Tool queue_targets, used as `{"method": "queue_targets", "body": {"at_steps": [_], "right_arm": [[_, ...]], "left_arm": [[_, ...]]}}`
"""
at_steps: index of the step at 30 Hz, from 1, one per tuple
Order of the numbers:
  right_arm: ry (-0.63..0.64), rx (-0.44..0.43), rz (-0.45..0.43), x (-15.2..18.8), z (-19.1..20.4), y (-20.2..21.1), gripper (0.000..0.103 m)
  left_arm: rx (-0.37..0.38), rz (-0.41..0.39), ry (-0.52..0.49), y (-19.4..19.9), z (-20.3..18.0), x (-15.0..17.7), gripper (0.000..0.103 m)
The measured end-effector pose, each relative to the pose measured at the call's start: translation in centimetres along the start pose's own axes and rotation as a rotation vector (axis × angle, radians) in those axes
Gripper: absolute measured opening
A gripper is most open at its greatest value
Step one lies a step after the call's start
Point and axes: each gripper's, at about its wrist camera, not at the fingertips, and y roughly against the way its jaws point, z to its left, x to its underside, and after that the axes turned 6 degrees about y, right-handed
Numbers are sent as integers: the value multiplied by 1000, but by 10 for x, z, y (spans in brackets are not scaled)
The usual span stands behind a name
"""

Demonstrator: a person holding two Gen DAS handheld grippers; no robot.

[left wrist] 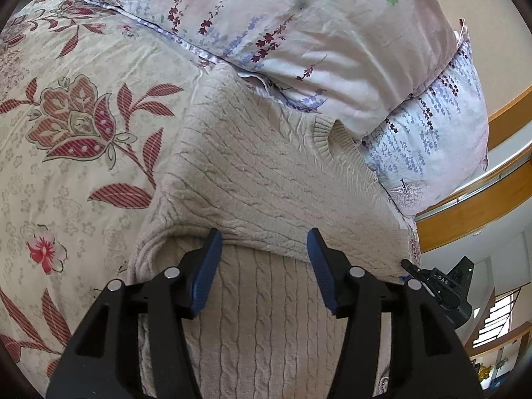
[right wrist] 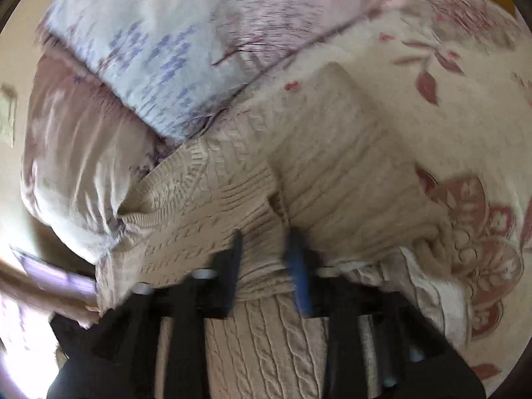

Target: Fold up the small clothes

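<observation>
Beige cable-knit wool makes up the small sweater point(left wrist: 266, 179), which lies on a bed covered with a cream sheet printed with red flowers point(left wrist: 66, 153). Its ribbed neck opening point(left wrist: 332, 136) sits just against the stacked pale floral pillows point(left wrist: 299, 33). The knit is doubled over itself, with a fold edge running across in front of both cameras and vertical cables below it.

The left gripper point(left wrist: 264, 242) has its blue-padded jaws spread wide; the tips meet the folded edge of the sweater, with the knit spanning the gap between them rather than squeezed.

The right gripper point(right wrist: 266, 249) is blurred in its own view. Its jaws stand closer together, with a band of the sweater point(right wrist: 259, 199) bunched between them; whether they actually clamp it cannot be told.

In the left view, the black body of the other tool point(left wrist: 445, 282) carries white lettering reading "DAS".
</observation>
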Motion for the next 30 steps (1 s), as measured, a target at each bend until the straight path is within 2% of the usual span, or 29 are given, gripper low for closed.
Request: {"method": "queue_targets", "body": {"at_steps": [3,5,7,8,9,10,11,12,14,15,18,22,26,30], "right_arm": [[-5,59,-58,0,-5,9,7],[5,68,-32,-1,-8,9,7],[46,58,11,3,-4,15,14],[80,55,-4,6,0,22,23],[125,68,-44,10,6,33,43],[198,123,-122,16,16,49,54],[298,203,-219,24,29,64,74],[413,268,-301,34,44,75,80],[616,391,-375,54,69,77,80],[738,455,-384,69,83,69,80],[973,564,-385,102,104,43,79],[1186,713,-404,133,115,12,79],[1273,779,-387,147,113,8,76],[1184,787,-456,149,91,55,77]], "left_arm": [[-1,-2,-8,-1,-1,1,55],[-1,5,-14,-1,-1,2,55],[-1,18,-18,1,-1,6,56],[5,24,-25,3,-2,10,56],[20,34,-37,7,-2,15,56],[34,40,-47,11,-3,21,56],[46,46,-58,14,-3,26,56],[57,51,-71,18,-4,32,56],[70,57,-104,28,-7,48,57],[75,64,-119,31,-7,56,58],[78,79,-164,38,-10,78,58],[57,85,-221,48,-11,101,59],[59,85,-235,53,-10,110,59],[70,74,-275,63,-8,121,60]]}}
